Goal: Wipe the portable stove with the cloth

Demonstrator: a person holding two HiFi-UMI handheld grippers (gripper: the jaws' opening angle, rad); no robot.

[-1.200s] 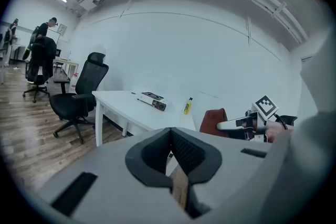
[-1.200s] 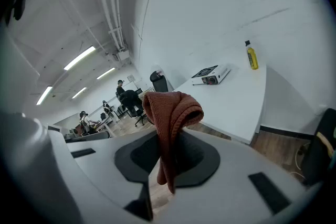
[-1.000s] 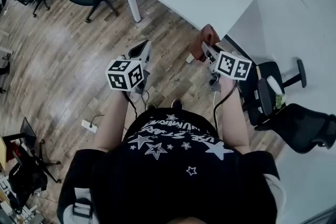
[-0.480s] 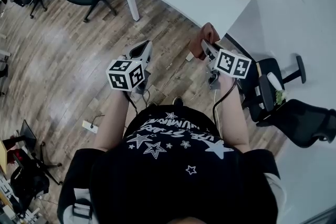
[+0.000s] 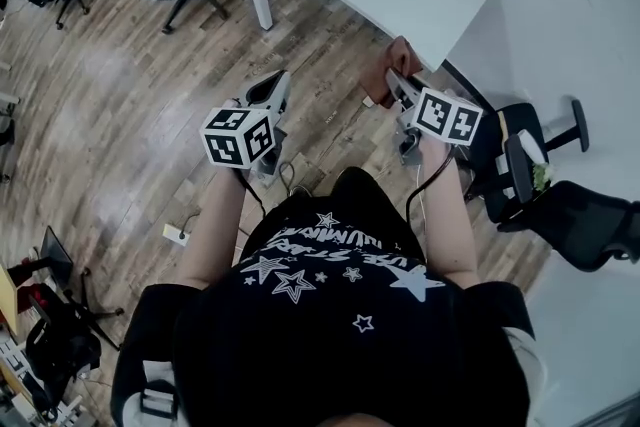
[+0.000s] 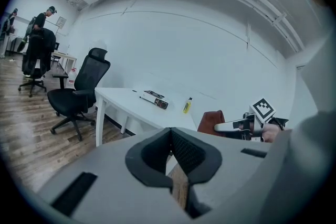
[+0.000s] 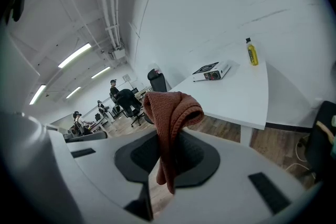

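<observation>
Right tongs (image 5: 392, 80): clamped on the cloth (image 7: 170, 113), which drooped over them.
Left tongs (image 6: 170, 131): closed, nothing between.
Stove (image 7: 211, 71): on the bench (image 7: 247, 97), well apart from the cloth.
Progress: cloth in hand; wiping apparently not begun.

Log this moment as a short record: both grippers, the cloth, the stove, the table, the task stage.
left gripper: shut, nothing between its jaws
right gripper: shut on the cloth, which is reddish-brown and folds over above the jaws
stove: lies on the white table, neither gripper touching it
bottle: yellow, upright on the table, apart from the stove
task stage: wiping not yet begun; both grippers are held above the wooden floor, well short of the stove
</observation>
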